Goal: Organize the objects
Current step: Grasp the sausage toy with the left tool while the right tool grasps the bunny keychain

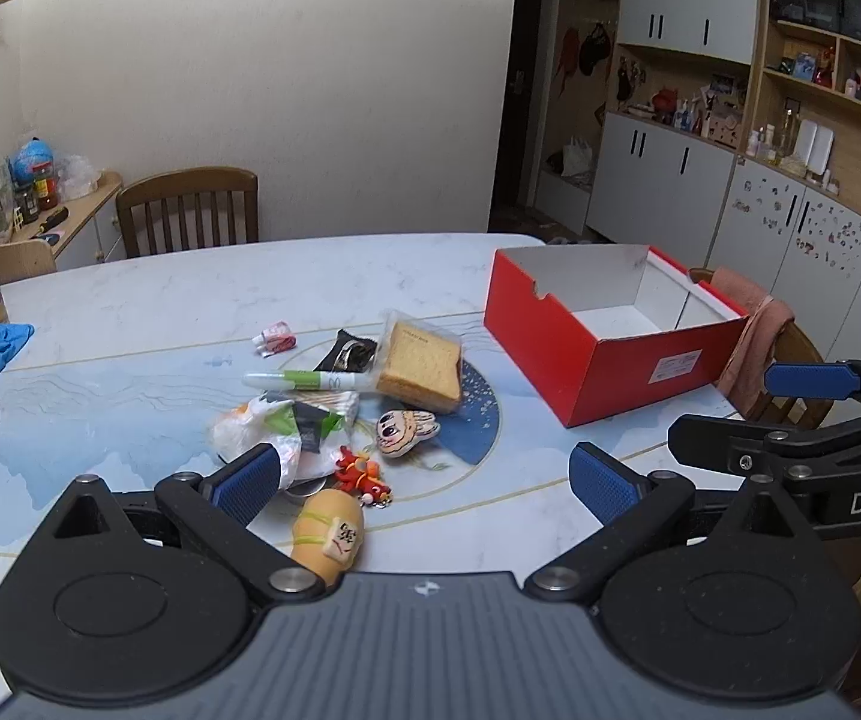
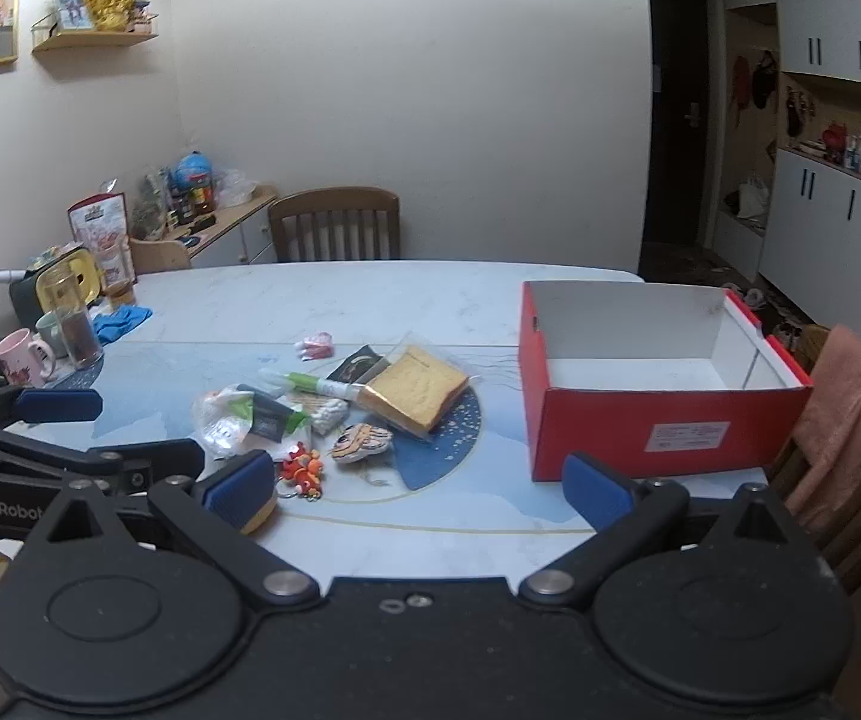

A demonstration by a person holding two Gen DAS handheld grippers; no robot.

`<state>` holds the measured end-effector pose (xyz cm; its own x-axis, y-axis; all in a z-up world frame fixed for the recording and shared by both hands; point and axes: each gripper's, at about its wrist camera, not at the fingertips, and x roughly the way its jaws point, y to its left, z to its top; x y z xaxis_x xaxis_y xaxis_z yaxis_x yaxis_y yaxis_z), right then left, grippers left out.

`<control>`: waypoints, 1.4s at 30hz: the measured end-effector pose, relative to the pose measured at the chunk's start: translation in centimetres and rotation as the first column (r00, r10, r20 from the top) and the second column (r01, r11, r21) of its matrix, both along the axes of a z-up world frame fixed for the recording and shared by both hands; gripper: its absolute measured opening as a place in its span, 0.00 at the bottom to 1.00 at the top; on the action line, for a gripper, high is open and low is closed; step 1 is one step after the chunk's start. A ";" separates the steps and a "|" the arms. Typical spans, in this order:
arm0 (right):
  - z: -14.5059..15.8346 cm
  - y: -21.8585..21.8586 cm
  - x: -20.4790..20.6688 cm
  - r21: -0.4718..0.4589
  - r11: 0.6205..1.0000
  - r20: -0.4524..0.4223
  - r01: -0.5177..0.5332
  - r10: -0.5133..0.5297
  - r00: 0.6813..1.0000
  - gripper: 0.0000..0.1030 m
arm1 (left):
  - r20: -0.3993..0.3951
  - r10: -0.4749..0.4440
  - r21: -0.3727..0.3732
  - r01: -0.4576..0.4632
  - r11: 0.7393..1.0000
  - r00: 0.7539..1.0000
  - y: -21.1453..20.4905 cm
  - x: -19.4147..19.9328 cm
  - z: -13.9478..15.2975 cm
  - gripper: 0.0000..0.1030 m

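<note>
A pile of small things lies mid-table: wrapped toast (image 1: 421, 369) (image 2: 415, 390), a green-and-white pen (image 1: 310, 382) (image 2: 310, 383), a crumpled white bag (image 1: 262, 429) (image 2: 232, 420), a cartoon-face charm (image 1: 403, 431) (image 2: 361, 441), a red keychain (image 1: 361, 471) (image 2: 304, 468) and a yellow figurine (image 1: 331, 537). An empty red box (image 1: 604, 348) (image 2: 658, 414) stands open to the right. My left gripper (image 1: 424, 486) hovers open just short of the pile, over the figurine. My right gripper (image 2: 418, 486) is open too, between pile and box, holding nothing.
Glasses (image 2: 79, 333), a pink mug (image 2: 22, 354) and a blue cloth (image 1: 4, 345) crowd the table's left edge. A wooden chair (image 1: 190, 210) stands behind the table; another chair with a pink towel (image 2: 850, 414) is at the right. Cabinets (image 1: 670, 168) line the right wall.
</note>
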<state>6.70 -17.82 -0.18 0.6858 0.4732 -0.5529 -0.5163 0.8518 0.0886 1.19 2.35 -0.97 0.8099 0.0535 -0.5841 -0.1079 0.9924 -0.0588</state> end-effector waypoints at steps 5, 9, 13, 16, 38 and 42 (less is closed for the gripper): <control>-0.2 1.1 0.6 -0.015 0.999 -0.008 -0.039 0.039 0.999 0.99 | -0.018 -0.001 0.028 0.002 1.000 1.000 0.7 0.8 -0.3 1.00; -0.4 2.0 1.7 -0.029 0.998 -0.011 -0.053 0.052 0.999 0.99 | -0.013 -0.008 0.034 0.009 0.999 1.000 1.5 1.6 -0.7 1.00; -1.1 2.9 3.3 -0.042 0.998 -0.036 -0.051 0.050 0.998 0.99 | -0.014 -0.023 0.063 0.024 0.998 1.000 2.6 2.6 -1.9 1.00; -1.9 3.4 4.7 -0.038 0.998 -0.070 -0.051 0.048 0.996 0.99 | -0.053 -0.058 0.089 0.062 0.994 0.997 3.5 3.5 -3.6 1.00; -9.1 12.4 12.9 -0.146 0.982 -0.172 -0.122 0.096 0.980 0.94 | -0.247 -0.165 0.074 0.188 0.979 0.955 7.0 7.8 -12.3 0.97; -10.5 14.0 14.1 -0.182 0.975 -0.197 -0.127 0.090 0.976 0.92 | -0.267 -0.179 0.072 0.204 0.976 0.947 7.3 8.3 -12.9 0.94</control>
<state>20.81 -3.82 -10.68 0.5123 0.4111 -0.7540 -0.5967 0.8019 0.0318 9.51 9.62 -13.89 0.6335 -0.0208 -0.7735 0.0861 0.9953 0.0437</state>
